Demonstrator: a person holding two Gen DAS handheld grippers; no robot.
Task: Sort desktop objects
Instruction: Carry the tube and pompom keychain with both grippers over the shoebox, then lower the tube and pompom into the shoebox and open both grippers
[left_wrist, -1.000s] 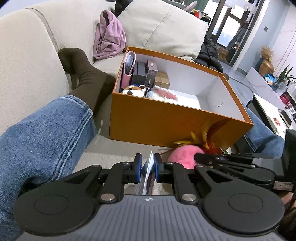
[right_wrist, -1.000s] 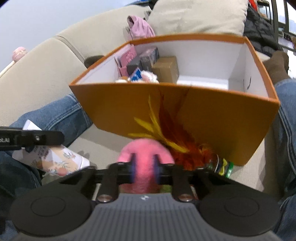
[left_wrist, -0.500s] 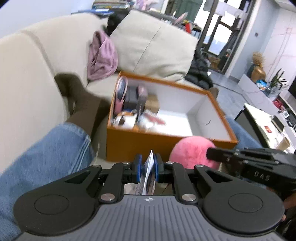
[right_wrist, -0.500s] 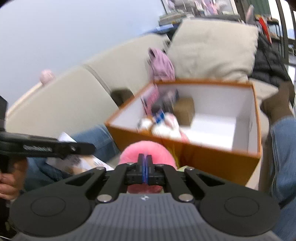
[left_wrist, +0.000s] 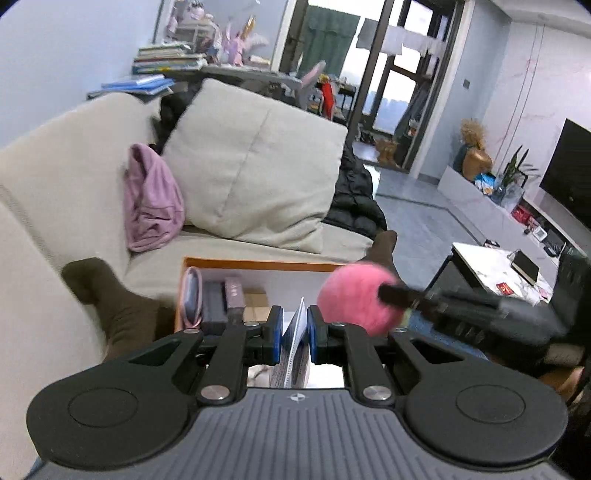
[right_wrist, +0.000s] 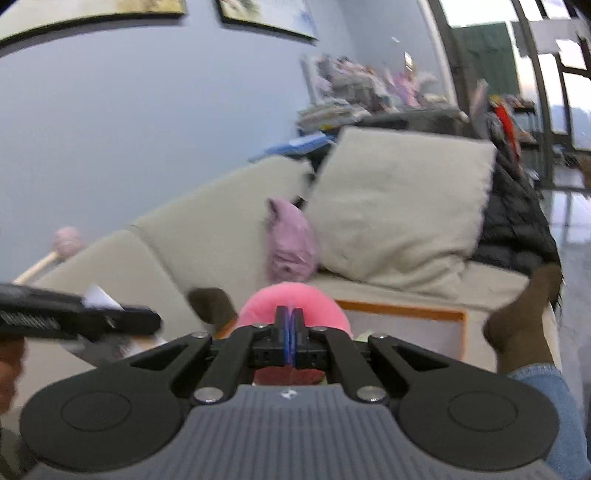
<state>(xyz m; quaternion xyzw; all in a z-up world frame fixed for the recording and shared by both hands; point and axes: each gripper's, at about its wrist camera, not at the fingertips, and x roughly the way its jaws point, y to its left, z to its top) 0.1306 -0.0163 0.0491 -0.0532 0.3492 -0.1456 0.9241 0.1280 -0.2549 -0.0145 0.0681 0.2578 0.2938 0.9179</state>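
Lower left of the left wrist view: a brown-socked foot (left_wrist: 122, 314) on the sofa (left_wrist: 74, 177). Lower centre: orange box (left_wrist: 258, 263), small cartons packed along its left wall, probably to leave room. Bottom centre: left gripper (left_wrist: 294, 334) clamped on a thin booklet (left_wrist: 295, 347), edge-up for slotting in. Right of centre: pink pompom (left_wrist: 354, 299) over the box, pinched by the fully closed right gripper (right_wrist: 289, 332).

Home living room: sofa (left_wrist: 55, 206), television (left_wrist: 569, 177)
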